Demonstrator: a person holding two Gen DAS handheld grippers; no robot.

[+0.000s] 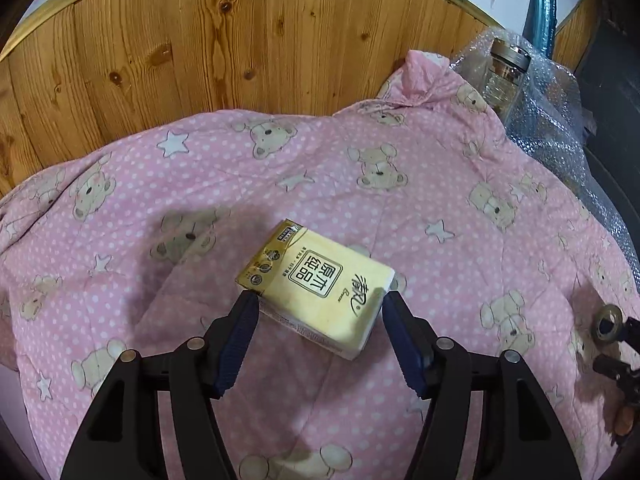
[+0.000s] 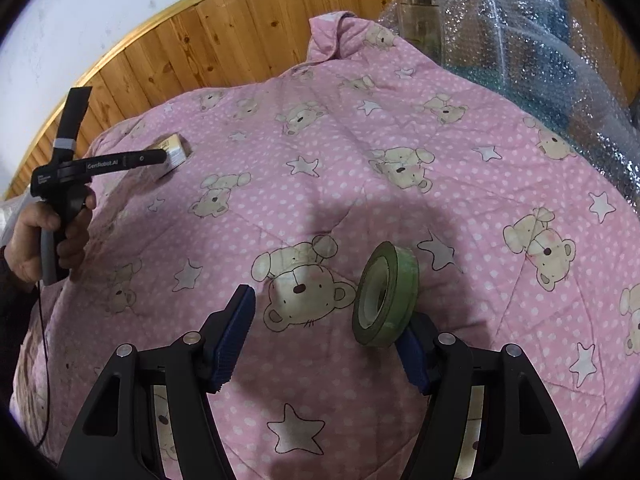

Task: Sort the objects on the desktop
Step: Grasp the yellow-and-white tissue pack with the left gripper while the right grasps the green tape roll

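Left wrist view: my left gripper (image 1: pixel 318 306) is closing its two blue-padded fingers (image 1: pixel 236 344) on one tissue pack (image 1: pixel 316 286), a yellow packet with printed characters. The pads are meeting the pack's two near corners, so the pack is sitting clamped between the jaws, over the pink quilt (image 1: pixel 360 184) (whether its underside is touching the cloth I cannot tell). One glass jar (image 1: pixel 506 80) with a metal lid is standing upright at the quilt's far right edge, against one sheet of bubble wrap (image 1: pixel 556 128). A wooden panel wall (image 1: pixel 200 40) is running behind the quilt. Part of my other tool is showing at the right rim.

Right wrist view: my right gripper (image 2: pixel 324 326) is standing with its jaws wide apart, gripping nothing. One roll of green tape (image 2: pixel 386 296) is standing on edge on the quilt (image 2: pixel 360 160), its open core facing left; it is leaning against the inner side of my right finger (image 2: pixel 412 354) and lying well apart from the left finger. Far to the left, my left hand (image 2: pixel 38 240) is holding the other gripper (image 2: pixel 170 156) by its handle, its tip at the single tissue pack (image 2: pixel 174 148). The one jar (image 2: pixel 418 8) and the bubble wrap (image 2: pixel 540 60) are appearing at upper right.

Count: two grippers, one tissue pack, one tape roll, one jar.
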